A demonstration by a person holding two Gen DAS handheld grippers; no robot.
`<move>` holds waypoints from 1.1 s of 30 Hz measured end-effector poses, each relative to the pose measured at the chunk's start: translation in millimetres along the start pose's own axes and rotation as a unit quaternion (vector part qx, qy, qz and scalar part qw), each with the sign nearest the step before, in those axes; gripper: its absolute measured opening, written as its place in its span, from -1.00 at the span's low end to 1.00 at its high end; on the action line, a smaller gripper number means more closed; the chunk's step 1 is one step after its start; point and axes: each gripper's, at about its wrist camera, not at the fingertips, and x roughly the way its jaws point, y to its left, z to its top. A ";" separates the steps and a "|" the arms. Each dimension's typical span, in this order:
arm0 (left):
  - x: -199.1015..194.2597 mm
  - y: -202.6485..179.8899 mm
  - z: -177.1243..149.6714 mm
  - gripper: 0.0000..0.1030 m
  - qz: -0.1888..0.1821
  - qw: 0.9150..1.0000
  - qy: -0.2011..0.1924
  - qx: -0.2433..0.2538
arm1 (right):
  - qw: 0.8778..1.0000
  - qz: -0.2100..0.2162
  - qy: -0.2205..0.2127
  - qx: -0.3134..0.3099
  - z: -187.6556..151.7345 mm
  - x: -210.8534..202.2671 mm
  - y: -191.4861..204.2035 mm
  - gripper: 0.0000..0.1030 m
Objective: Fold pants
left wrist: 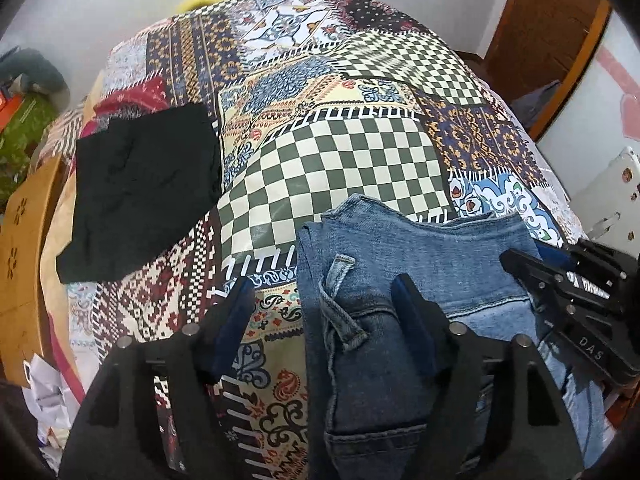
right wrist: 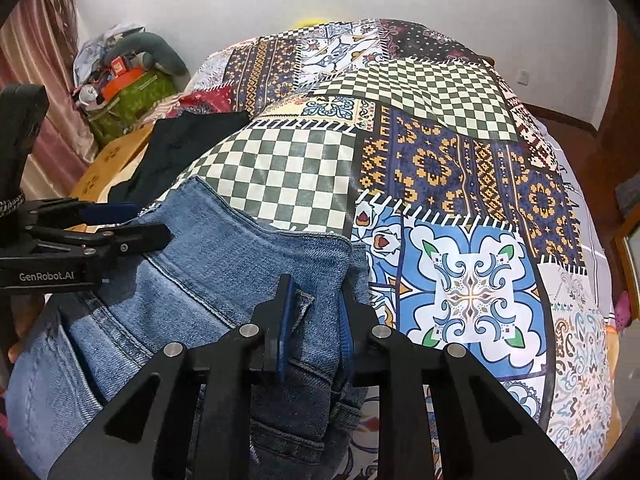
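Observation:
Folded blue jeans [left wrist: 400, 264] lie on the patchwork bedspread [left wrist: 340, 152] at the near edge; they also show in the right wrist view [right wrist: 224, 264]. My left gripper [left wrist: 324, 296] is open, its left finger over the bedspread and its right finger on the jeans' left edge near the belt loop. My right gripper [right wrist: 316, 300] is partly closed around the jeans' right edge, with denim between its pads. It shows at the right in the left wrist view [left wrist: 520, 264]. The left gripper shows at the left in the right wrist view [right wrist: 136, 224].
A folded black garment [left wrist: 140, 192] lies on the bed's left side, also in the right wrist view [right wrist: 184, 148]. A wooden stool [left wrist: 24, 264] and a cluttered pile [right wrist: 124, 84] stand left of the bed. A wooden door frame [left wrist: 552, 40] is at the right.

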 end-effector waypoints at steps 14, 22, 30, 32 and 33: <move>-83.4 -12.1 -21.5 0.50 -0.011 0.998 -0.039 0.055 | 1.000 0.016 -0.019 -0.015 -3.7 -84.1 12.9 -0.01; -78.7 -15.8 -47.6 0.57 -0.062 0.997 0.016 0.049 | 0.999 0.039 -0.007 -0.012 -38.7 -101.9 21.7 0.46; -42.7 9.5 -55.0 0.90 -0.133 0.987 0.086 -0.010 | 0.995 0.073 0.063 0.031 -69.3 -64.6 5.5 0.50; -34.1 12.2 -53.2 0.96 -0.147 0.983 0.104 -0.023 | 0.993 0.083 0.068 0.038 -67.8 -58.4 1.2 0.62; -30.9 11.0 -50.9 0.98 -0.151 0.982 0.109 -0.020 | 0.992 0.092 0.073 0.042 -66.1 -54.2 -1.4 0.62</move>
